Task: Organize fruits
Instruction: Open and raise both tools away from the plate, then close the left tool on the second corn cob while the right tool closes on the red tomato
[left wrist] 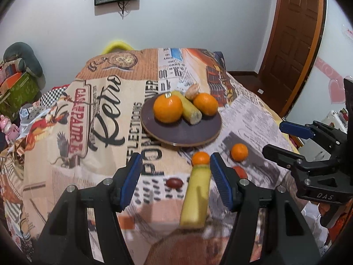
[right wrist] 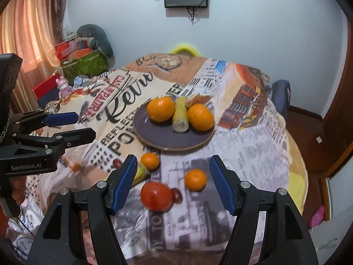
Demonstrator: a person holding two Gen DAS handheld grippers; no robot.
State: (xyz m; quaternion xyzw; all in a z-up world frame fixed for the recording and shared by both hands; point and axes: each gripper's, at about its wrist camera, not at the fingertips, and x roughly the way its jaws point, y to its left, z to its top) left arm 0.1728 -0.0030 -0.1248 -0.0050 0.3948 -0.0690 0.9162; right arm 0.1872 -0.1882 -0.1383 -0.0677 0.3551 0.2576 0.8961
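- Left wrist view shows the left gripper spread and holding nothing; a yellow banana-like fruit lies lengthwise on the desk between its jaws, nearer the right one, touching neither pad.
- A small orange sits at that fruit's far tip, and a dark red date-like fruit lies just beside it.
- Right wrist view shows the right gripper spread and empty too, above a red tomato and a second small orange.
- Farther off, the dark plate already carries two large oranges, another yellow fruit and a peeled piece.
- Risks, as a judgement: closing off-centre on the long fruit could swing it and knock the small orange rolling; round fruit may roll across the printed cloth; the two grippers work near each other and could collide.
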